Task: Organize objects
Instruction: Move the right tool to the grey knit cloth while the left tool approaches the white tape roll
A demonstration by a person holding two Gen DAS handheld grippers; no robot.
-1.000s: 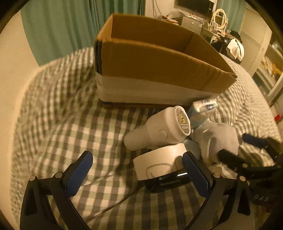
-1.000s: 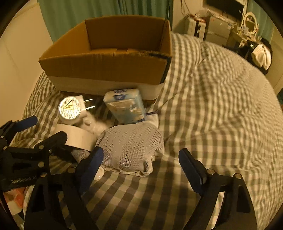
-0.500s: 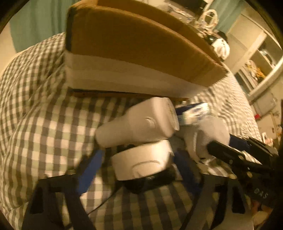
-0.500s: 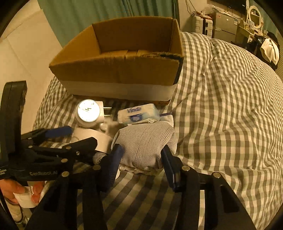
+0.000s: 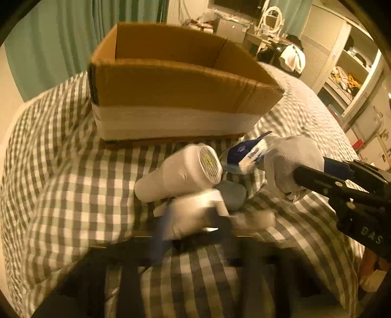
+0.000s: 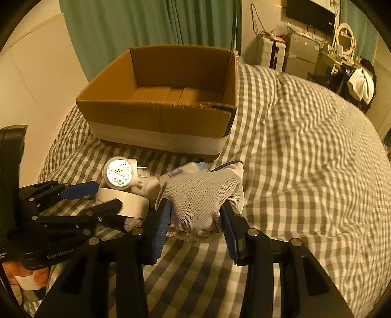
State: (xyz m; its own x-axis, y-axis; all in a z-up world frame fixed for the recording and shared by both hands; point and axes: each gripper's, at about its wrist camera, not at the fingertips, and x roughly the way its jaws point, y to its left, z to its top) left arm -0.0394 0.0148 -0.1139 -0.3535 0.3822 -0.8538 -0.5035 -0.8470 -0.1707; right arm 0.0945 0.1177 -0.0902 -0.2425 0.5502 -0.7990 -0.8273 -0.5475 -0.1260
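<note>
Two grippers are working on the checked bed (image 6: 305,171): the right gripper (image 6: 194,215) is clenching its jaws on the knit glove (image 6: 202,193), the left gripper (image 6: 97,198) is squeezing the tape roll (image 6: 132,203). Beyond them, a white plug adapter (image 6: 119,173) and tissue pack (image 6: 180,171) are lying before the open cardboard box (image 6: 158,115).

Home bedroom: checked duvet (image 6: 305,151) on a bed, teal curtains (image 6: 146,31), wall-mounted TV (image 6: 309,12), vanity mirror (image 6: 344,36) on a cluttered dresser, open shelving (image 5: 347,71) with clothes.

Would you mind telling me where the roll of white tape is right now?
In the right wrist view the roll of white tape lies lower left on the checked bedspread, between the left gripper fingers, beside the knit glove.
</note>
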